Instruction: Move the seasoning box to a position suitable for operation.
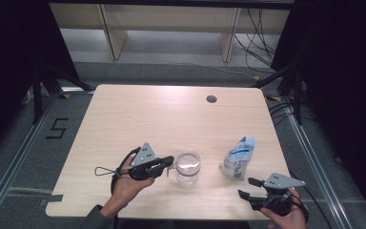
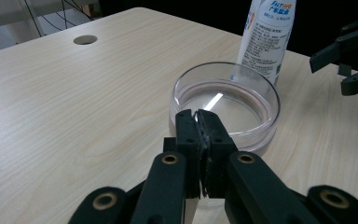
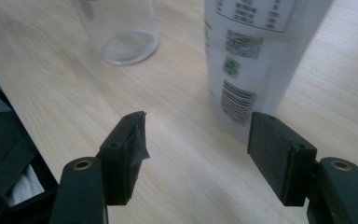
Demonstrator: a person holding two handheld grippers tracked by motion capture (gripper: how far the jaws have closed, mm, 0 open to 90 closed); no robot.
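Left claw [image 2: 199,122] hiding glass rim [image 2: 200,113]

In the left gripper view the bag's [image 2: 266,35] top runs off the upper edge, and the left hand-held gripper [image 2: 199,122] covers the near rim of the glass jar [image 2: 227,105]. In the right gripper view the jar [image 3: 120,28] and the bag [image 3: 256,56] are both cut off above, and the bag's print is too blurred to read.

One glass [image 1: 188,167] at the table's [image 1: 138,114] six o'clock, one bag [image 1: 238,158] at four o'clock, and two grippers, left [image 1: 170,162] and right [image 1: 246,187].
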